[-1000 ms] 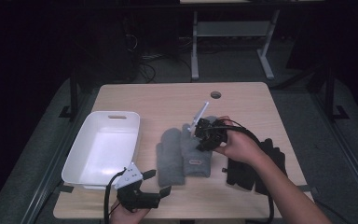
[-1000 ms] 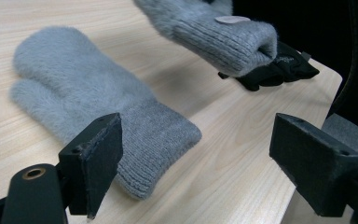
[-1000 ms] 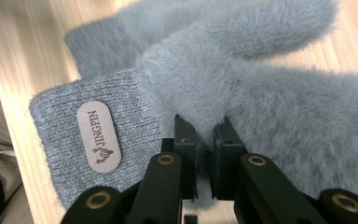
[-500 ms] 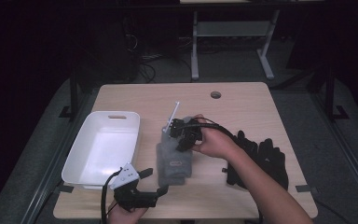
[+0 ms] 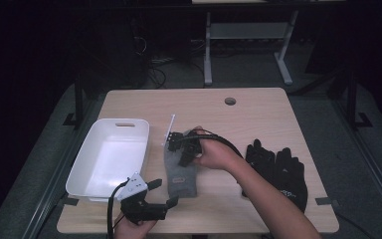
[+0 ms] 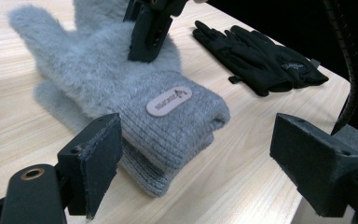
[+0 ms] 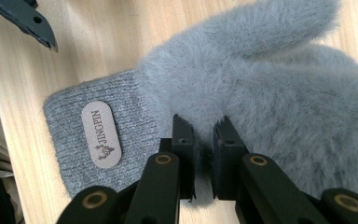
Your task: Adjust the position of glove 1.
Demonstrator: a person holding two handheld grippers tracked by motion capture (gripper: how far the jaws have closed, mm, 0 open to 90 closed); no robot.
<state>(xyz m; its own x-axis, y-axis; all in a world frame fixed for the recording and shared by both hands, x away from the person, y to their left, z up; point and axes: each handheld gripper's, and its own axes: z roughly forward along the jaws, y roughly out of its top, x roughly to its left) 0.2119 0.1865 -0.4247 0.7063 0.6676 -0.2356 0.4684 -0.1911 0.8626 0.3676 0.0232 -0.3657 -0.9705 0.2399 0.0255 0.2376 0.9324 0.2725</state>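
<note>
High view: at the light wooden table (image 5: 258,107), a person's right gripper (image 5: 181,154) presses down on a fluffy grey glove (image 5: 180,172) lying mid-table between a white tray (image 5: 110,158) and a pair of black gloves (image 5: 278,169), its jaws pinched nearly together on a tuft of the grey pile, as the right gripper view (image 7: 204,140) shows close up. Nearer the table's front edge, the left gripper (image 5: 159,193) rests with its jaws spread wide and holding nothing, pointed at the glove's ribbed cuff (image 6: 177,126) and its oval label (image 6: 168,101)
</note>
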